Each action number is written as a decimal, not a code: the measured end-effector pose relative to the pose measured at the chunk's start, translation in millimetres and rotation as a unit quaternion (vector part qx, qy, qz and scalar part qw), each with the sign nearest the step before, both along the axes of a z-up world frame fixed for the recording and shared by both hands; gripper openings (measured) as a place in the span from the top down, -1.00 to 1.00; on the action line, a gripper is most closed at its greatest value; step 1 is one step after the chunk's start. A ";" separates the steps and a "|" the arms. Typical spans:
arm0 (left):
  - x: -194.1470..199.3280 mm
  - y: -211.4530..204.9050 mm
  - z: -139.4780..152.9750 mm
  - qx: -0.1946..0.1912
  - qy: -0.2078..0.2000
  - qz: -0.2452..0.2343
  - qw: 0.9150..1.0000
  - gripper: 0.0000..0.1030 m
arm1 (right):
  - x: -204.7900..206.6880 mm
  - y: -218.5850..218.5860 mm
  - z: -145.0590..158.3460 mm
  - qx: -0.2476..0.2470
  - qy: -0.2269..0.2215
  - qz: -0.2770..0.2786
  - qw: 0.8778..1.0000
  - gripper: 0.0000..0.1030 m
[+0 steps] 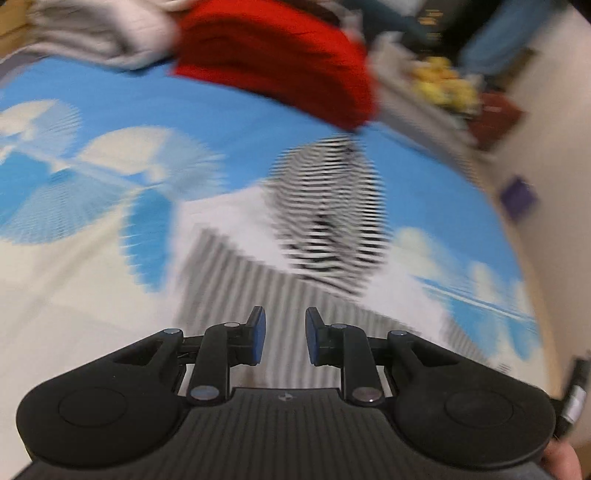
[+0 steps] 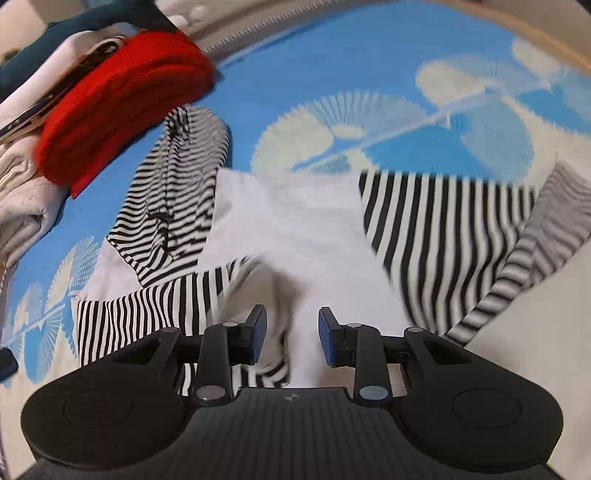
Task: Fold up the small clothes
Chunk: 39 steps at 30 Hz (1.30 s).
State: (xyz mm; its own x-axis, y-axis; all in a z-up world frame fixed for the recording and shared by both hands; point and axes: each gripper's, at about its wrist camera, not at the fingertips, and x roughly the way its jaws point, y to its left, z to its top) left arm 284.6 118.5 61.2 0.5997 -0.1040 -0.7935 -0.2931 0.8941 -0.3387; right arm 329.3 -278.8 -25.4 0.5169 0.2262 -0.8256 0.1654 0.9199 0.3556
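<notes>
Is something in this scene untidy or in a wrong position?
Yes. The striped garment lies half folded, and one sleeve is bunched and twisted beside the white panel. The red cloth is neatly folded.

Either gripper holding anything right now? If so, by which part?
Nothing held. Left gripper and right gripper are both open, jaws empty, above the striped shirt.

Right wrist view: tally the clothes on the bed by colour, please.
Black-and-white striped garment: 1
Red folded item: 1
Cream knit: 1
Dark teal item: 1
Total: 4 that I can tell apart; the pile at the edge may hide more.
</notes>
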 end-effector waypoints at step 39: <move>22.3 -24.3 -61.8 0.093 0.100 -0.109 0.985 0.39 | 66.5 -187.6 -23.7 -0.112 -0.010 -0.212 0.971 0.14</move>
